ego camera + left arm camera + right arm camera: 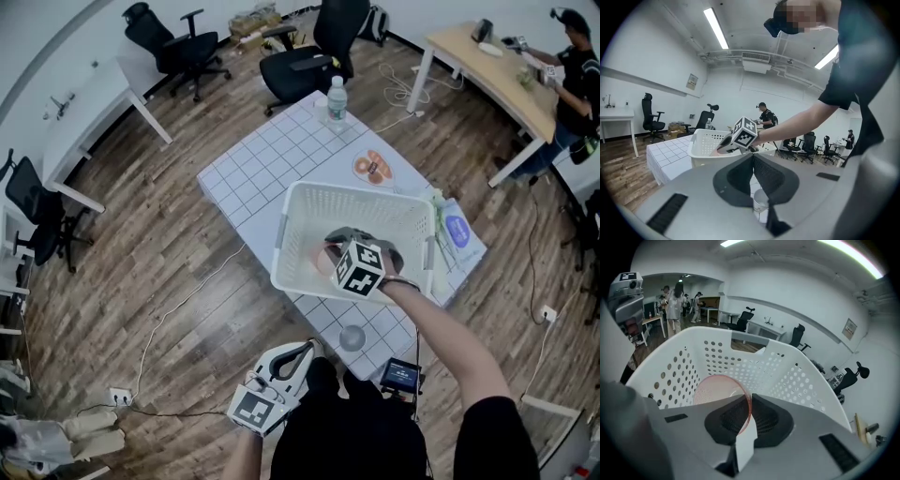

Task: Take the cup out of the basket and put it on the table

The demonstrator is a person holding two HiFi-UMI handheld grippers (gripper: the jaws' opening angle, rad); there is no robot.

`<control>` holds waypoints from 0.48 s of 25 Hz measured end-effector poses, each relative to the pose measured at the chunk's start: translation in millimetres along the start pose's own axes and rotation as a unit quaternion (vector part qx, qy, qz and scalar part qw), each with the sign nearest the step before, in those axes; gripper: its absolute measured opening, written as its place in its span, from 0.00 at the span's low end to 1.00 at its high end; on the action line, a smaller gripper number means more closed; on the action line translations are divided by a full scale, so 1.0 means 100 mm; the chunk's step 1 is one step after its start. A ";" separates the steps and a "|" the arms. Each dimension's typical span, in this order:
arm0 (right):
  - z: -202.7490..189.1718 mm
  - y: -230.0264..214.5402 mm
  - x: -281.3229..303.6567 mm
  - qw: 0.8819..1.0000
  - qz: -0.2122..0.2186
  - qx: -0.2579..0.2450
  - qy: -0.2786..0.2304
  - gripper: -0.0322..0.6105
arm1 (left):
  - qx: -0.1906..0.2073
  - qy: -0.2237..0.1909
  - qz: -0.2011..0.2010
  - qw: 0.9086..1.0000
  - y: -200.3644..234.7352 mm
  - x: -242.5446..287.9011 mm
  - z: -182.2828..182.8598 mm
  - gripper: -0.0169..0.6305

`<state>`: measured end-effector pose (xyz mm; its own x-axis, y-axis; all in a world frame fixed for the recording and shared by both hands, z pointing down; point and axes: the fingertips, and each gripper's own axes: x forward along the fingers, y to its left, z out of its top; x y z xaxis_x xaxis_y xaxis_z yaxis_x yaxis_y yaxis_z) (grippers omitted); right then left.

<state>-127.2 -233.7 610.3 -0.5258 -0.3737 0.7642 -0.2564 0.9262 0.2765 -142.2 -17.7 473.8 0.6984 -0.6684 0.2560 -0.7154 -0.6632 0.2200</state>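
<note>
Probably an office: swivel chairs, desks, strip lights overhead.

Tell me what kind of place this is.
Probably an open office or lab workroom. Swivel office chairs stand about on the wood floor, a person stands at a long wooden desk, and strip lights run along the ceiling.

pink cup, white perforated basket, grid-patterned white table
</note>
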 end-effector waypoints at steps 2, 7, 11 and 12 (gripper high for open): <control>0.03 -0.03 -0.14 1.000 -0.008 0.000 -0.009 0.10 | 0.006 -0.005 -0.005 1.000 -0.05 0.03 0.04 0.04; 0.16 -0.08 -0.52 0.999 -0.031 0.008 -0.038 0.10 | 0.019 -0.013 -0.013 1.000 -0.18 0.08 0.10 0.04; 0.27 -0.10 -0.82 0.997 -0.047 0.016 -0.066 0.10 | 0.031 -0.017 -0.020 0.999 -0.27 0.11 0.13 0.04; 0.30 -0.10 -0.89 0.996 -0.050 0.019 -0.072 0.10 | 0.033 -0.017 -0.021 0.999 -0.29 0.12 0.14 0.04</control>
<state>-101.8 -211.4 522.0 -0.6063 -0.4706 0.6410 -0.3428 0.8820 0.3233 -112.9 -11.3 457.4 0.7291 -0.6498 0.2150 -0.6830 -0.7113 0.1662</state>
